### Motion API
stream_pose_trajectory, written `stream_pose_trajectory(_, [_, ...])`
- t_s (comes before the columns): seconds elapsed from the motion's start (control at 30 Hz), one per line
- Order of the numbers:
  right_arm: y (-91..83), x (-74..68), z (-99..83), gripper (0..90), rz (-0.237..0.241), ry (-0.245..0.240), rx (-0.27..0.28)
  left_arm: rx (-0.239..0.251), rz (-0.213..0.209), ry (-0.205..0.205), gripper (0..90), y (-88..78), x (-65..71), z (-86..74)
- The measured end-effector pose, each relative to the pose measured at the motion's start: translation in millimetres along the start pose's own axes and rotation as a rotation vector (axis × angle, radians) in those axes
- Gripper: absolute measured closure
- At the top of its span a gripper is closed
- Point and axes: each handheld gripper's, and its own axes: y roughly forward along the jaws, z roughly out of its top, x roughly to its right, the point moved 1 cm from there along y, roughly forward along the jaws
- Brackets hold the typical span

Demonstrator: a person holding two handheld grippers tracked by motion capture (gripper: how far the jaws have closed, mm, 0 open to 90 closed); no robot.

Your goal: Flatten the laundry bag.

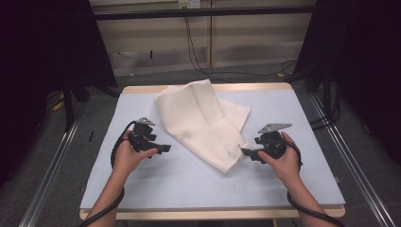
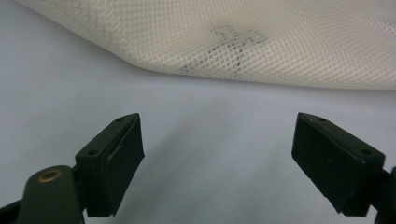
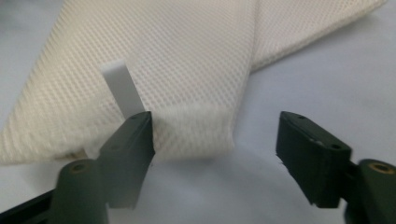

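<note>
A cream mesh cloth (image 1: 203, 120) lies folded across the middle of the pale blue table mat (image 1: 189, 184), running from the far edge toward the near right. My left gripper (image 1: 163, 149) is just left of the cloth, and in the left gripper view its jaws (image 2: 217, 158) stand wide apart over bare mat, with the cloth's edge (image 2: 243, 46) ahead. My right gripper (image 1: 246, 152) is at the cloth's near right corner. Its jaws (image 3: 215, 149) stand apart, with the cloth's corner (image 3: 196, 130) reaching in between them. A white tag (image 3: 122, 88) sticks up beside one jaw. The other jaw is clear of the cloth.
The mat covers a wooden table (image 1: 213, 215) whose edges show at front and back. Metal rails (image 1: 52, 170) run along both sides on the floor. Black curtains (image 1: 359, 56) and cables (image 1: 198, 56) lie beyond the table.
</note>
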Motion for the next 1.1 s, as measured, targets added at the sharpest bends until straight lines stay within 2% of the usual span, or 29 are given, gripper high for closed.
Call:
stream_pose_trajectory(0.13, [4.6, 0.4, 10.7, 29.0, 0.001, 0.010, -0.001, -0.001, -0.003, 0.011, 16.4, -0.5, 4.2, -1.1])
stream_pose_trajectory(0.23, [9.0, -0.6, 17.1, 30.5, 0.000, -0.002, 0.001, -0.006, -0.013, 0.012, 16.2, -1.5, 5.3, -1.5])
stream_pose_trajectory(0.37, [19.0, -5.9, 23.2, 32.0, 0.010, -0.007, -0.027, 0.001, -0.023, 0.008, 15.9, -4.0, 5.8, -2.4])
stream_pose_trajectory(0.4, [21.5, -6.7, 24.2, 32.6, 0.018, -0.008, -0.023, 0.018, -0.018, 0.001, 15.8, -4.3, 6.3, -2.7])
stream_pose_trajectory(0.43, [24.3, -8.3, 26.4, 33.2, 0.019, -0.011, -0.030, 0.014, -0.026, 0.001, 15.8, -5.7, 6.0, -2.5])
stream_pose_trajectory(0.47, [26.2, -9.4, 27.7, 34.1, 0.010, -0.018, -0.035, 0.024, -0.010, 0.002, 15.8, -6.0, 6.3, -2.8])
stream_pose_trajectory(0.5, [28.6, -10.0, 29.6, 35.4, 0.013, -0.024, -0.044, 0.027, -0.020, 0.002, 15.8, -6.5, 6.1, -2.7])
stream_pose_trajectory(0.63, [39.6, -11.3, 36.9, 39.2, 0.020, -0.011, -0.043, 0.016, -0.021, 0.003, 15.9, -7.9, 5.3, -2.9])
stream_pose_trajectory(0.7, [44.0, -9.4, 40.1, 49.3, 0.021, -0.006, -0.046, 0.016, -0.021, 0.004, 15.8, -7.6, 4.9, -3.5])
stream_pose_trajectory(0.77, [48.1, -7.3, 43.5, 48.2, -0.007, -0.012, -0.051, 0.018, -0.024, -0.001, 15.9, -7.1, 5.1, -4.4])
stream_pose_trajectory(0.9, [53.4, -0.7, 49.8, 52.3, -0.020, 0.016, -0.022, 0.032, -0.020, -0.004, 15.9, -6.4, 5.4, -4.6])
stream_pose_trajectory(0.97, [57.4, 3.6, 51.9, 51.8, -0.044, 0.023, -0.028, 0.019, -0.026, 0.004, 15.9, -7.4, 5.1, -3.9])
stream_pose_trajectory(1.03, [62.5, 6.7, 53.0, 54.0, -0.034, 0.053, -0.034, 0.028, -0.021, 0.004, 15.9, -6.5, 6.6, -4.0])
stream_pose_trajectory(1.1, [68.8, 7.4, 53.2, 54.9, -0.041, 0.049, -0.052, 0.019, -0.031, 0.008, 15.9, -7.1, 7.1, -3.7])
